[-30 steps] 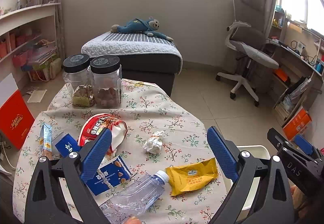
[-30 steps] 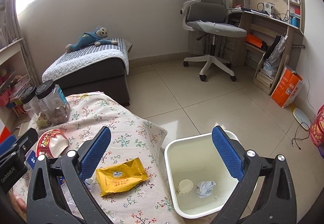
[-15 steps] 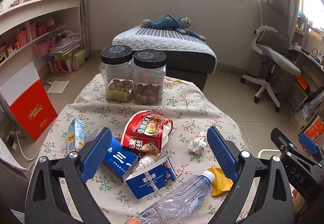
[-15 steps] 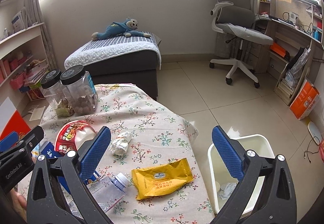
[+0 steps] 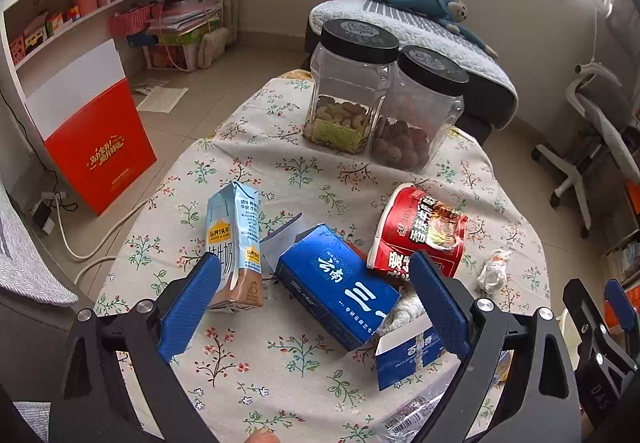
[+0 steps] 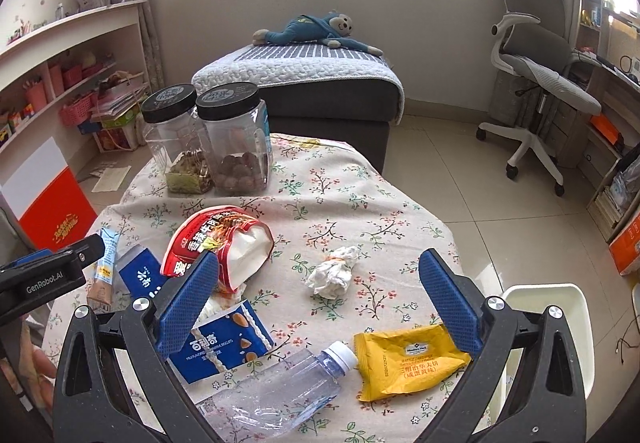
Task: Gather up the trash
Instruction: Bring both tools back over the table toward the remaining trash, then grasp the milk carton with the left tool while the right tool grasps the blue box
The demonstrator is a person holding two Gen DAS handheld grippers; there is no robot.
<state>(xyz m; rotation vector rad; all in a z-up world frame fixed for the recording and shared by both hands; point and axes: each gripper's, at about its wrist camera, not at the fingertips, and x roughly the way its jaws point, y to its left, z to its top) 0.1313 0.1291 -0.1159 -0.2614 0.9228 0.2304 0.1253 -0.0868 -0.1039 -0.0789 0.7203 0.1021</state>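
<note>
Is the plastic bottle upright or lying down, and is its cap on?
Lying down, capped: the bottle rests on its side on the tablecloth, white cap pointing toward the yellow packet.

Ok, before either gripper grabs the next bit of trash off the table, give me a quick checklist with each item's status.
1. Left gripper open, holding nothing: ok.
2. Right gripper open, holding nothing: ok.
3. Yellow wrapper flat, unobstructed, near right gripper: ok.
4. Plastic bottle capped, lying on its side: ok.
5. White bin beside the table: ok; space inside: cannot tell.
6. Nut jars stand clear behind the trash: ok.
</note>
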